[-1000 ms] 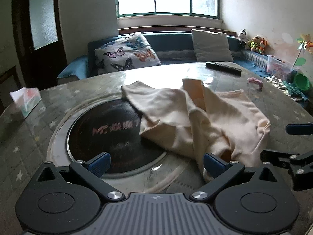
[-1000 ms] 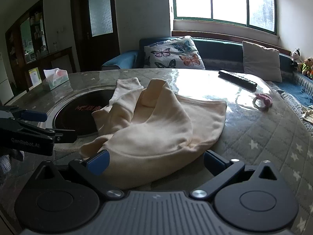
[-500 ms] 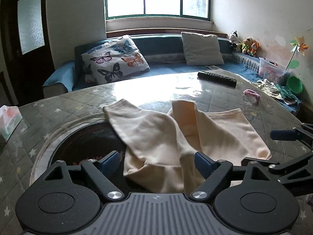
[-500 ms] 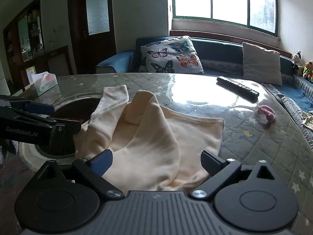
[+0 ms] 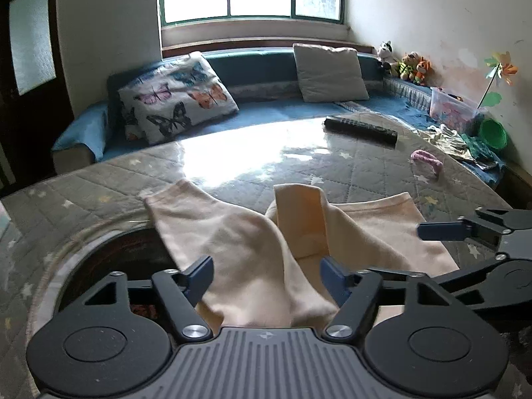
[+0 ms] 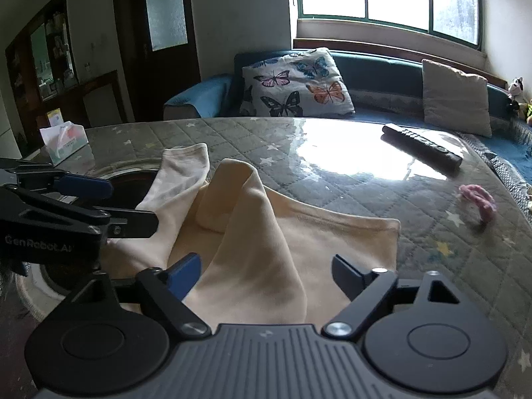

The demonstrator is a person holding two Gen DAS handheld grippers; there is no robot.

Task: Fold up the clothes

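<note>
A cream garment (image 5: 252,246) lies crumpled on the round table, partly over the dark centre disc (image 5: 133,252); it also shows in the right wrist view (image 6: 266,232). My left gripper (image 5: 266,274) is open, its fingers straddling the near edge of the cloth. My right gripper (image 6: 266,274) is open too, straddling the cloth's near edge further right. Each gripper appears in the other's view, the right one (image 5: 465,236) at the right, the left one (image 6: 79,196) at the left. Neither visibly pinches the fabric.
A black remote (image 5: 360,129) and a pink hair tie (image 5: 427,159) lie on the far right of the quilted table cover (image 5: 365,173). A tissue box (image 6: 65,141) stands far left. A blue sofa with a butterfly cushion (image 5: 176,96) runs behind the table.
Both grippers have come down and forward over the garment's near edge; the cloth now lies between each pair of fingers. The garment has kept its shape.
</note>
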